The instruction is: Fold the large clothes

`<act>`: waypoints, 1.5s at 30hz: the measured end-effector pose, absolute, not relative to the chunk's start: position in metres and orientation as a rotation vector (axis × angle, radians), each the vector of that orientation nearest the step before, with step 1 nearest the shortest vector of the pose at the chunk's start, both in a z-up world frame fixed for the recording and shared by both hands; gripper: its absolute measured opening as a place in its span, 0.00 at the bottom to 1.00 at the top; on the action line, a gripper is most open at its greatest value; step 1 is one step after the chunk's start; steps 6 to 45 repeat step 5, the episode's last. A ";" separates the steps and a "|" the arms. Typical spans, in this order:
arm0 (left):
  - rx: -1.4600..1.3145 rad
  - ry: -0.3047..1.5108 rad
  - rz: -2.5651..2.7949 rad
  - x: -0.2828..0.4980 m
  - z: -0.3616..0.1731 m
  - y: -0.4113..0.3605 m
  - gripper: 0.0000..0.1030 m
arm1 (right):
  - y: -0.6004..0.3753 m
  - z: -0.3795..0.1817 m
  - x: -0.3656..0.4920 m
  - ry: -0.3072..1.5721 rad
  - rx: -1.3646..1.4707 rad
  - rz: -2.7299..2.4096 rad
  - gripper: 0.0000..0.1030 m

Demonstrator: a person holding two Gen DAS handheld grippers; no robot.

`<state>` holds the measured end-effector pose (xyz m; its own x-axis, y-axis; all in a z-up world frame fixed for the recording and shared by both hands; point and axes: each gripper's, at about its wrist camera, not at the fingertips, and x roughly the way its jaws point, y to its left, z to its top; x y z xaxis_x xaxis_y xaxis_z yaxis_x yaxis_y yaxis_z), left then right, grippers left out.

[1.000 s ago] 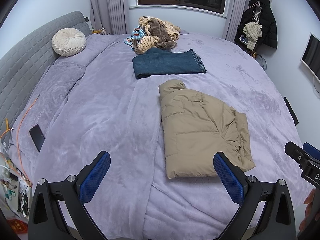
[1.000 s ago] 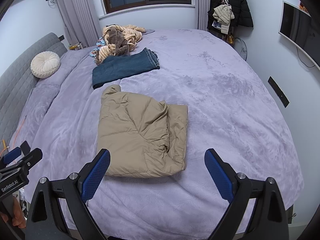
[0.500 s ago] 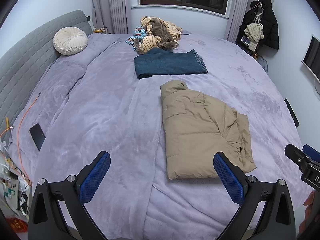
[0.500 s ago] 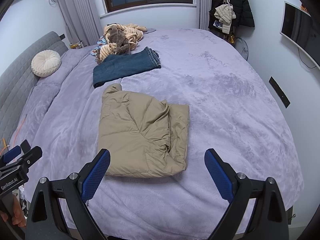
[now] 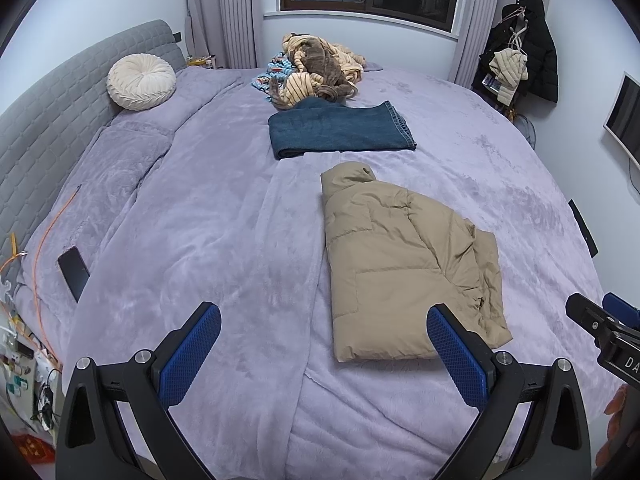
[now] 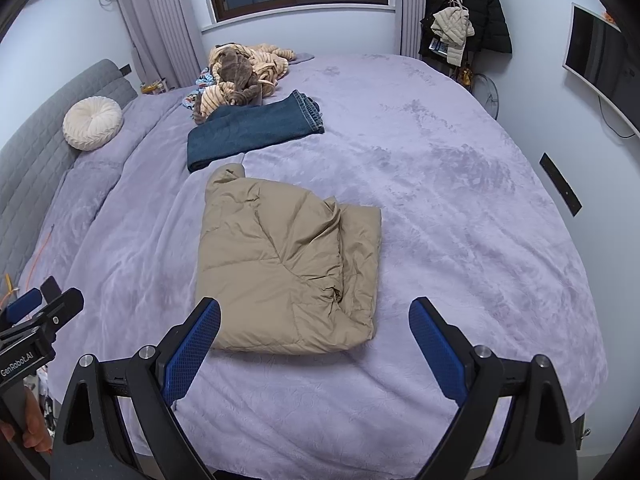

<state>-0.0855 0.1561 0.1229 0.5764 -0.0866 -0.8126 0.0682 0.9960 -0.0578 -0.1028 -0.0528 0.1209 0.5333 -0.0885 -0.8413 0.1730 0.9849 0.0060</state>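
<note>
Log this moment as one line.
left gripper open, empty | right gripper open, empty | tan jacket folded on bed | jeans folded behind

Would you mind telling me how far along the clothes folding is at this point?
Done: the tan puffer jacket and the jeans lie folded flat on the bed. In hand: nothing; the left gripper and right gripper are both open and empty. Left: the striped clothing heap near the window looks unfolded.
</note>
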 end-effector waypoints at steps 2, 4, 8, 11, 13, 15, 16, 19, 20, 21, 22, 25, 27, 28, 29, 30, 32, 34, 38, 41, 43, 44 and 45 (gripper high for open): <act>-0.018 0.946 -0.093 -0.088 0.122 0.154 1.00 | -0.053 0.121 -0.104 0.998 0.092 -0.157 0.93; -0.015 0.945 -0.099 -0.087 0.122 0.152 1.00 | -0.053 0.119 -0.103 1.001 0.093 -0.158 0.93; -0.018 0.946 -0.098 -0.089 0.121 0.151 1.00 | -0.053 0.118 -0.104 1.002 0.092 -0.158 0.93; -0.018 0.946 -0.098 -0.089 0.121 0.151 1.00 | -0.053 0.118 -0.104 1.002 0.092 -0.158 0.93; -0.018 0.946 -0.098 -0.089 0.121 0.151 1.00 | -0.053 0.118 -0.104 1.002 0.092 -0.158 0.93; -0.018 0.946 -0.098 -0.089 0.121 0.151 1.00 | -0.053 0.118 -0.104 1.002 0.092 -0.158 0.93; -0.018 0.946 -0.098 -0.089 0.121 0.151 1.00 | -0.053 0.118 -0.104 1.002 0.092 -0.158 0.93; -0.018 0.946 -0.098 -0.089 0.121 0.151 1.00 | -0.053 0.118 -0.104 1.002 0.092 -0.158 0.93; -0.018 0.946 -0.098 -0.089 0.121 0.151 1.00 | -0.053 0.118 -0.104 1.002 0.092 -0.158 0.93; -0.018 0.946 -0.098 -0.089 0.121 0.151 1.00 | -0.053 0.118 -0.104 1.002 0.092 -0.158 0.93; -0.018 0.946 -0.098 -0.089 0.121 0.151 1.00 | -0.053 0.118 -0.104 1.002 0.092 -0.158 0.93; -0.018 0.946 -0.098 -0.089 0.121 0.151 1.00 | -0.053 0.118 -0.104 1.002 0.092 -0.158 0.93; -0.018 0.946 -0.098 -0.089 0.121 0.151 1.00 | -0.053 0.118 -0.104 1.002 0.092 -0.158 0.93; -0.018 0.946 -0.098 -0.089 0.121 0.151 1.00 | -0.053 0.118 -0.104 1.002 0.092 -0.158 0.93; -0.018 0.946 -0.098 -0.089 0.121 0.151 1.00 | -0.053 0.118 -0.104 1.002 0.092 -0.158 0.93; -0.018 0.946 -0.098 -0.089 0.121 0.151 1.00 | -0.053 0.118 -0.104 1.002 0.092 -0.158 0.93; -0.018 0.946 -0.098 -0.089 0.121 0.151 1.00 | -0.053 0.118 -0.104 1.002 0.092 -0.158 0.93; -0.018 0.946 -0.098 -0.089 0.121 0.151 1.00 | -0.053 0.118 -0.104 1.002 0.092 -0.158 0.93; -0.018 0.946 -0.098 -0.089 0.121 0.151 1.00 | -0.053 0.118 -0.104 1.002 0.092 -0.158 0.93; -0.018 0.946 -0.098 -0.089 0.121 0.151 1.00 | -0.053 0.118 -0.104 1.002 0.092 -0.158 0.93; -0.018 0.946 -0.098 -0.089 0.121 0.151 1.00 | -0.053 0.118 -0.104 1.002 0.092 -0.158 0.93; -0.018 0.946 -0.098 -0.089 0.121 0.151 1.00 | -0.053 0.118 -0.104 1.002 0.092 -0.158 0.93; -0.018 0.946 -0.098 -0.089 0.121 0.151 1.00 | -0.053 0.118 -0.104 1.002 0.092 -0.158 0.93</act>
